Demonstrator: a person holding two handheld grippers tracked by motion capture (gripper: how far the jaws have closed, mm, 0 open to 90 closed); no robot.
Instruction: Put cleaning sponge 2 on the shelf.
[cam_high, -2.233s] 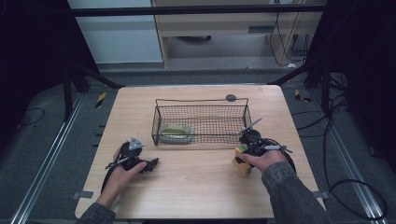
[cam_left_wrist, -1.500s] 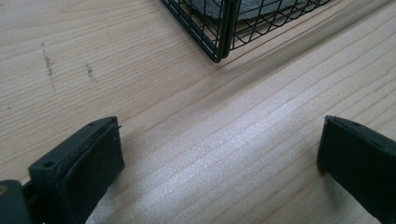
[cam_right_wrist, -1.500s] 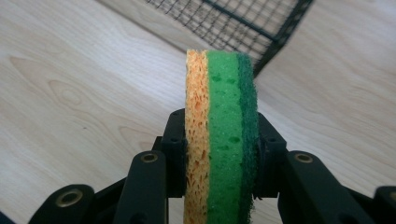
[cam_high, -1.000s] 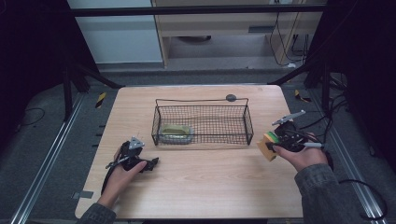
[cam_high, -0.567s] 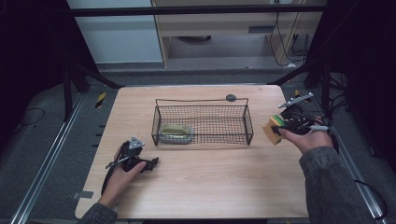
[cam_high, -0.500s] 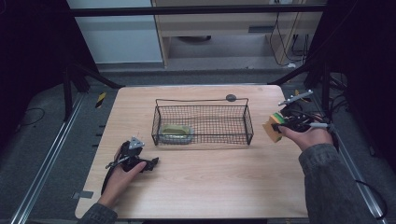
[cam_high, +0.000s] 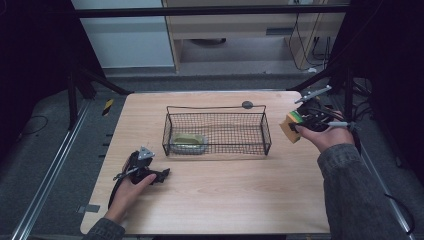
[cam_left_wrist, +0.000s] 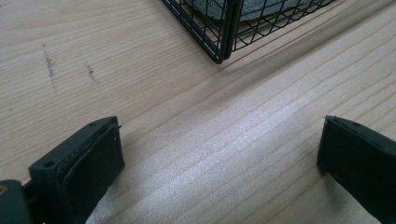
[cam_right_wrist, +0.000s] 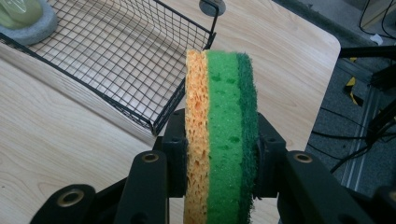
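My right gripper (cam_high: 295, 125) is shut on a sponge (cam_right_wrist: 220, 135) with orange, light green and dark green layers, held on edge above the table to the right of the black wire basket (cam_high: 216, 131). In the high view the sponge (cam_high: 290, 125) hangs just past the basket's right end. Inside the basket at its left lies a grey dish with a yellow-green thing (cam_high: 188, 142) in it. My left gripper (cam_high: 161, 176) rests on the table (cam_high: 240, 185) at the front left, jaws open and nothing between them; the basket's near corner (cam_left_wrist: 223, 32) lies ahead of it.
A small dark round disc (cam_high: 247, 105) lies on the table behind the basket. The table's right edge (cam_high: 367, 175) is close under my right hand, with cables and floor beyond. Bare wood lies in front of the basket.
My right gripper has carried the sponge from the table in front of the basket's right end, up and rightward to beside the basket. The left gripper has not moved.
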